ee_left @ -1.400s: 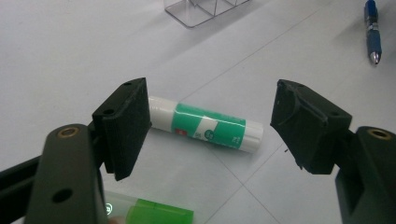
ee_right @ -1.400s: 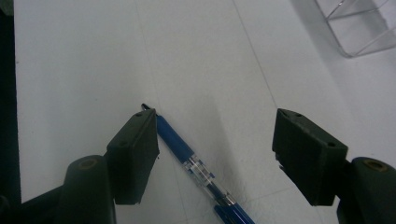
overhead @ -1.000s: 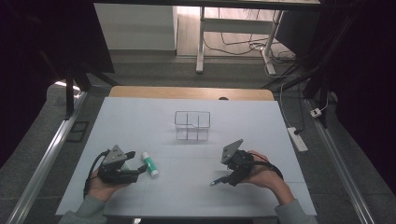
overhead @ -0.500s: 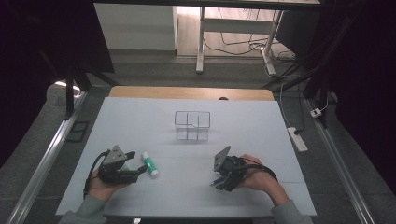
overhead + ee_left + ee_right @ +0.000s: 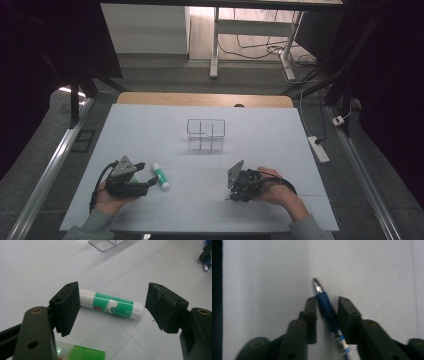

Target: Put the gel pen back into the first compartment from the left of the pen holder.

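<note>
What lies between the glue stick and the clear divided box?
Nothing: bare white table separates the glue stick from the clear divided box, shown in the high view.

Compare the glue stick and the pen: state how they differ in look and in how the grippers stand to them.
The glue stick is thick, white with a green label; the pen is slim and blue with a metal tip. The glue stick lies between the left gripper's wide-open jaws, untouched; the right gripper's jaws have just been closing, with the pen between them. Both lie flat on the white table.

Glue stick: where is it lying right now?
In the high view, the glue stick lies flat on the table's left near side, just ahead of the left hand-held gripper, well in front of the clear box.
</note>
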Motion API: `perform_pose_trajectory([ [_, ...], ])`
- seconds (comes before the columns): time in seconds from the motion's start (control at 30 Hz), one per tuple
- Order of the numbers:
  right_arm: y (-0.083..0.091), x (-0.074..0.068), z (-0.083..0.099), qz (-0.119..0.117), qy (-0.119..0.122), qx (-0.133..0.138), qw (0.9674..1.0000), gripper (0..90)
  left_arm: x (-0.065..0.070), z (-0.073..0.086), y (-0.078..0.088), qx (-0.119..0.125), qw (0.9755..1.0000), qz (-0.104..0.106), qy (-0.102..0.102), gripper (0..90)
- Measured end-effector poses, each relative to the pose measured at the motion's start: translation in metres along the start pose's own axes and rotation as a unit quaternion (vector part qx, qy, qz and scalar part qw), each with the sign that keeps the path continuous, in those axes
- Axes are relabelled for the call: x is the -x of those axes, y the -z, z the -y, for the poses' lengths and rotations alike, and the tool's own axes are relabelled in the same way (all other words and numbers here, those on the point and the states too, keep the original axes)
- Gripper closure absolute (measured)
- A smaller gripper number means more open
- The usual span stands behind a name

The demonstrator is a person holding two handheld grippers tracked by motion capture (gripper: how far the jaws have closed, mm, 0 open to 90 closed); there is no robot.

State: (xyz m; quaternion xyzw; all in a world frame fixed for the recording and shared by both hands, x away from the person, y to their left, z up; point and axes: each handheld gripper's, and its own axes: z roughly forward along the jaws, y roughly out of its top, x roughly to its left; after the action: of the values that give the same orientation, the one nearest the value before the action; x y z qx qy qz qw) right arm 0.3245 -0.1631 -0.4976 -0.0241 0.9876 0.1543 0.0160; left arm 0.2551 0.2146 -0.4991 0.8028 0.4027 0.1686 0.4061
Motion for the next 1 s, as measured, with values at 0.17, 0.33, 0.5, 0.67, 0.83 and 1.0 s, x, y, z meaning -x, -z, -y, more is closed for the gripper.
perform_pose_trajectory([
  [0.17, 0.0, -0.003, 0.0, -0.005, 0.016, -0.001, 0.9999, 79.7, 0.0, 0.0, 0.0, 0.001, 1.0, 0.0, 0.0, 27.9],
  [0.33, 0.001, -0.005, -0.001, -0.002, 0.021, -0.002, 0.9998, 80.2, 0.0, 0.0, 0.001, 0.001, 1.0, -0.001, -0.001, 27.9],
  [0.5, 0.005, -0.003, 0.001, 0.016, 0.009, -0.001, 0.9998, 80.3, 0.0, 0.0, 0.0, 0.001, 1.0, -0.001, 0.0, 27.9],
  [0.67, 0.015, 0.0, 0.004, 0.032, -0.006, 0.033, 0.9989, 80.3, 0.0, 0.0, 0.001, 0.001, 1.0, -0.001, 0.0, 27.9],
  [0.83, 0.026, 0.004, 0.006, 0.053, -0.02, 0.072, 0.9958, 80.2, -0.001, 0.0, 0.001, 0.002, 1.0, -0.002, 0.0, 27.9],
  [1.0, 0.037, 0.005, 0.009, 0.064, -0.031, 0.097, 0.9927, 80.2, -0.001, 0.0, 0.0, 0.001, 1.0, -0.002, 0.0, 27.9],
])
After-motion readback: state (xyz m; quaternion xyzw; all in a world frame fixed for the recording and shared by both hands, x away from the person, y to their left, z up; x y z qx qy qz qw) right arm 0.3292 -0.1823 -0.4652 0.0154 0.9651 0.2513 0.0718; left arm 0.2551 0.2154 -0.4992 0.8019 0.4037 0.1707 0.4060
